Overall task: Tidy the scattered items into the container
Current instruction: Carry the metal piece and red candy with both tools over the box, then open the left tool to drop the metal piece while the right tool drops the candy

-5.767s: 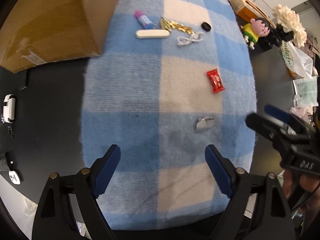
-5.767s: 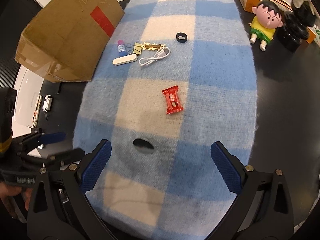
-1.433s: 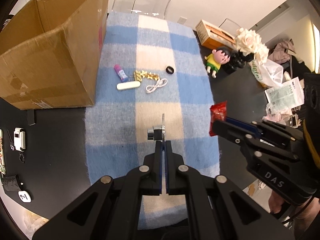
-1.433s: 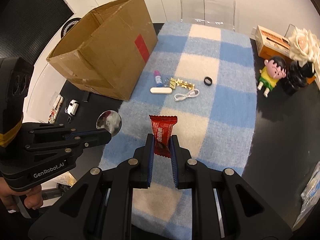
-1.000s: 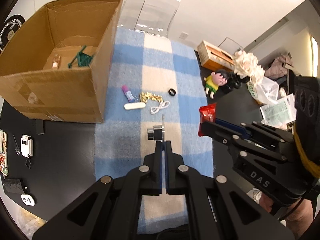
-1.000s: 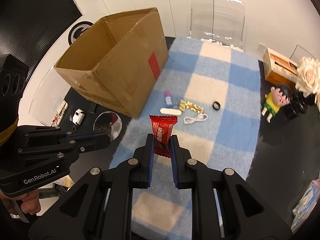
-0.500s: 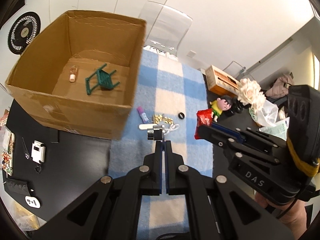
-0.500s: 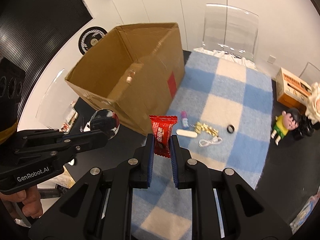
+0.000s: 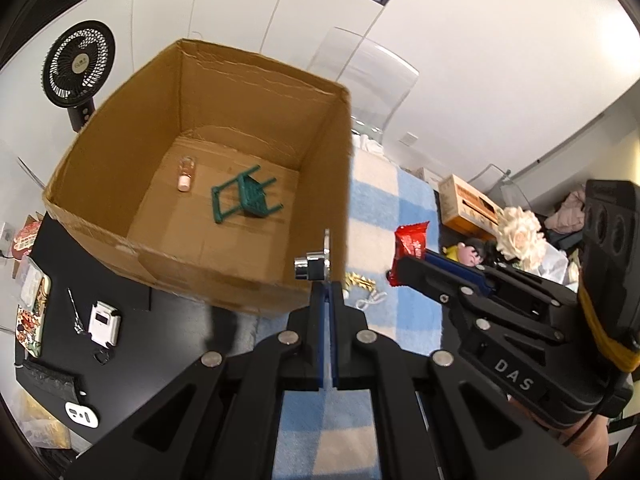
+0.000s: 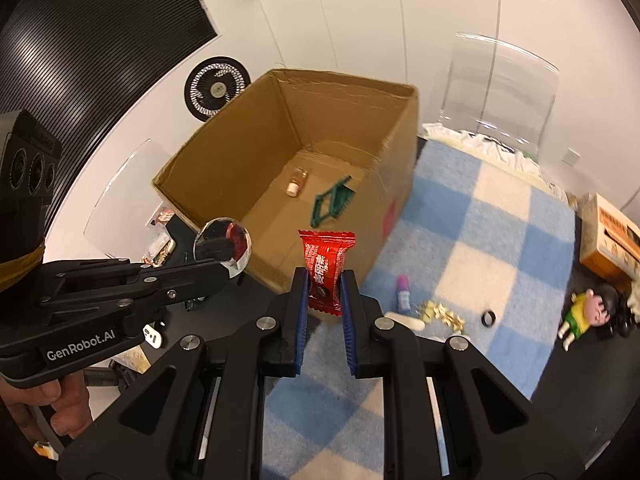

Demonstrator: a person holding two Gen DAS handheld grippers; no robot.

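My left gripper (image 9: 328, 292) is shut on a small round silver mirror (image 9: 326, 254), held edge-on near the open cardboard box's (image 9: 240, 276) right front corner. In the right wrist view that mirror (image 10: 222, 242) shows its round face before the box (image 10: 352, 80). My right gripper (image 10: 324, 280) is shut on a red candy packet (image 10: 325, 268), beside the left one and short of the box's near wall. A green toy chair (image 9: 248, 200) and a small bottle (image 9: 185, 172) lie in the box. On the checked blanket (image 10: 500, 216) remain a purple glue stick (image 10: 403, 290), white oblong (image 10: 404, 320), gold clips (image 10: 442, 314), black ring (image 10: 488, 317) and white cable (image 9: 370, 300).
A doll (image 10: 580, 312) and an orange carton (image 10: 612, 240) sit right of the blanket, with white flowers (image 9: 520, 236) nearby. A clear chair (image 10: 500, 92) stands behind the table, a black fan (image 9: 78, 64) behind the box. Small gadgets (image 9: 104, 322) lie on the black tabletop at left.
Both grippers have risen and travelled from over the blanket toward the box, each keeping its item. The box's inside now fills much more of both views.
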